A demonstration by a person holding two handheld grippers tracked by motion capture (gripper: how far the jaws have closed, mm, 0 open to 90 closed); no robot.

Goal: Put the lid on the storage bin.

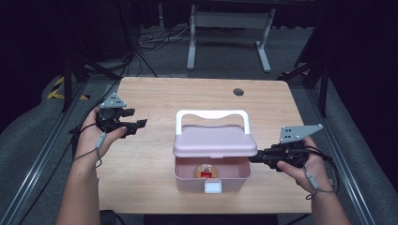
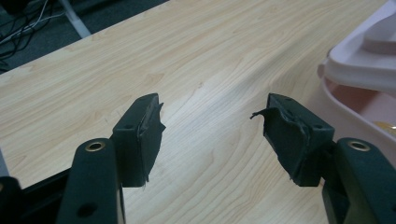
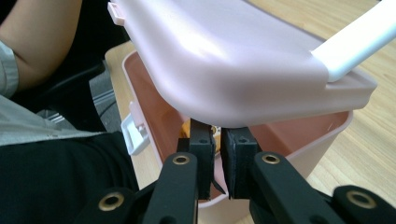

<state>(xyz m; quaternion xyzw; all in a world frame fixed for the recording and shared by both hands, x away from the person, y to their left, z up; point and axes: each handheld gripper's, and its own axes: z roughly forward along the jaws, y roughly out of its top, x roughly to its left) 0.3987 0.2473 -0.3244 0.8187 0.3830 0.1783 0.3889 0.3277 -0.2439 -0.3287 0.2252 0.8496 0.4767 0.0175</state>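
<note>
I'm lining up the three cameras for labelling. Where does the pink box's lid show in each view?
High view: the pink lid sits centre, lifted at the front over the open box.
Left gripper view: its edge shows at the far right, beyond the open left claw.
Right gripper view: it spans the top, with the right claw under its edge.
Shared landmark: the wooden table.

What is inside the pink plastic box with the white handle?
Inside the pink plastic box, a small round tan object with red lies on the floor. The raised pink lid hides the rear part.
</note>
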